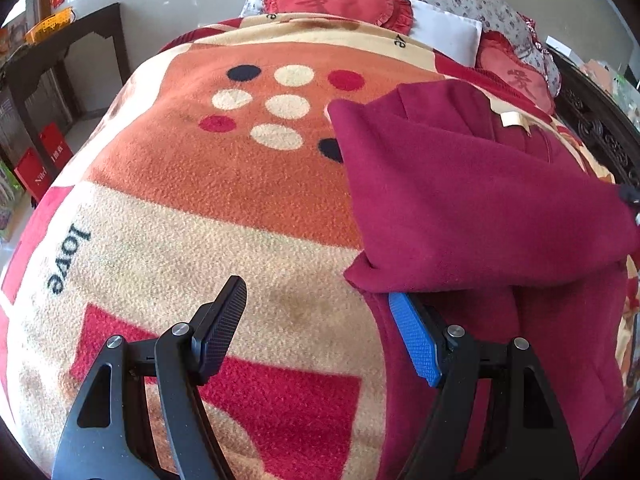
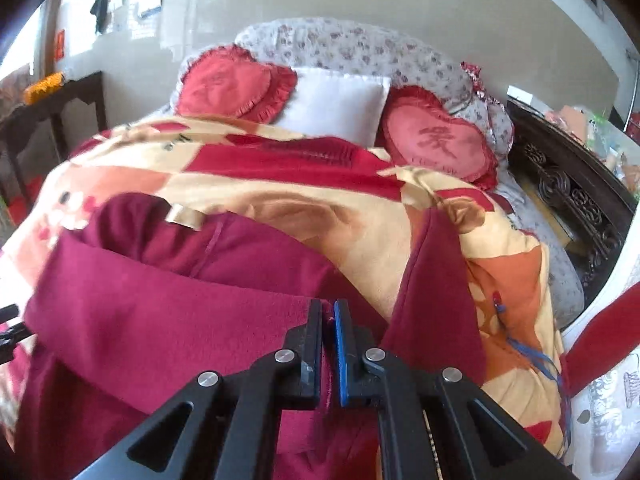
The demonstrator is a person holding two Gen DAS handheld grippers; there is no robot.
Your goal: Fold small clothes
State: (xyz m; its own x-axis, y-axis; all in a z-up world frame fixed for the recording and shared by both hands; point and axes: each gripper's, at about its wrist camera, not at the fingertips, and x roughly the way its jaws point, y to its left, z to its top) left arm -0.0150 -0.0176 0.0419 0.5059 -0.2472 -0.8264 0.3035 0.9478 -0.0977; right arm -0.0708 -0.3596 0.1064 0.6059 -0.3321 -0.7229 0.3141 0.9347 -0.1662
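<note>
Your right claw [image 2: 328, 312] is clamped on the garment's [image 2: 160, 312] near edge; your left claw [image 1: 320, 304], gaping, sits beside its left fold.

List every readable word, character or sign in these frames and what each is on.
"love": printed on the blanket.
One large Chinese character, embroidered, not clearly legible: on each heart cushion.
Lettering on the red bags beside the bed: too small to read.
Garment label: blank or unreadable.

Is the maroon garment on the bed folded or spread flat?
Partly folded: the maroon garment has one panel doubled over itself on the blanket.
</note>
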